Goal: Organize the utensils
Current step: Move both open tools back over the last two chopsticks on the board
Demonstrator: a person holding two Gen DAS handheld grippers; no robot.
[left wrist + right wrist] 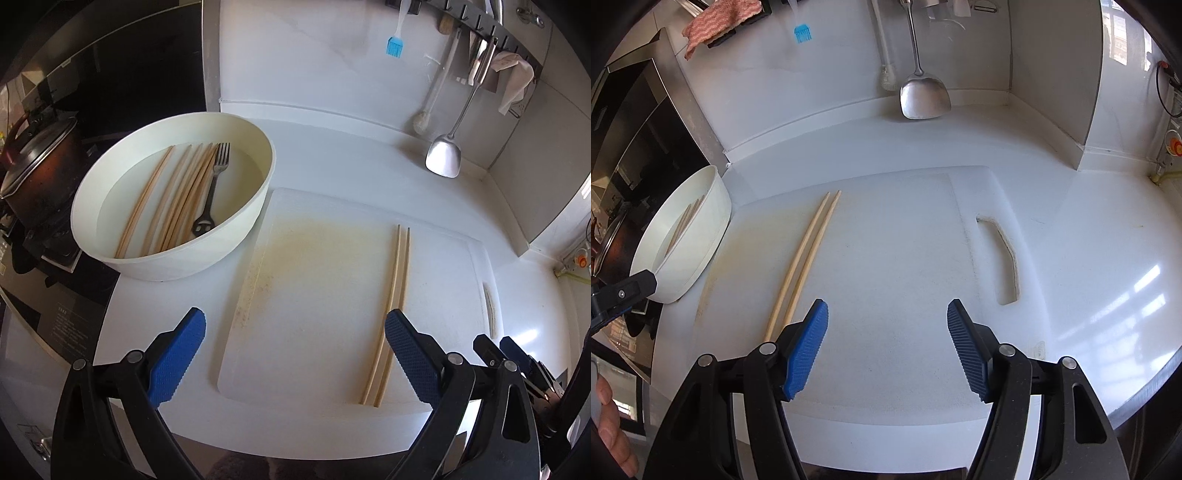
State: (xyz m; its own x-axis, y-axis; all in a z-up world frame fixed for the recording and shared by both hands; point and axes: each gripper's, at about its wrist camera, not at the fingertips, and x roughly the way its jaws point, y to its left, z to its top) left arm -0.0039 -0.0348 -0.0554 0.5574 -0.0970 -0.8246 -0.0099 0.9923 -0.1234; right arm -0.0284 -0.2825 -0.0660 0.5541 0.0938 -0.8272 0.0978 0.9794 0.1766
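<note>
The left gripper (295, 332) at lower centre gapes wide, holding nothing; the right gripper (888, 325) is likewise spread and empty. Between them, a pair of pale wooden chopsticks (391, 306) lies parallel and touching along the stained white plastic cutting board (314, 295). At upper left, a round cream basin (236, 229) holds more wooden chopsticks (177, 195) and a dark metal fork (212, 188).

Both wrist cameras looked down and forward over the cutting board (314, 295) (894, 266), close above its near edge. The left one sat toward its bowl (170, 206) side, the right toward its handle slot. Both views shared the board and the wall behind it.
</note>
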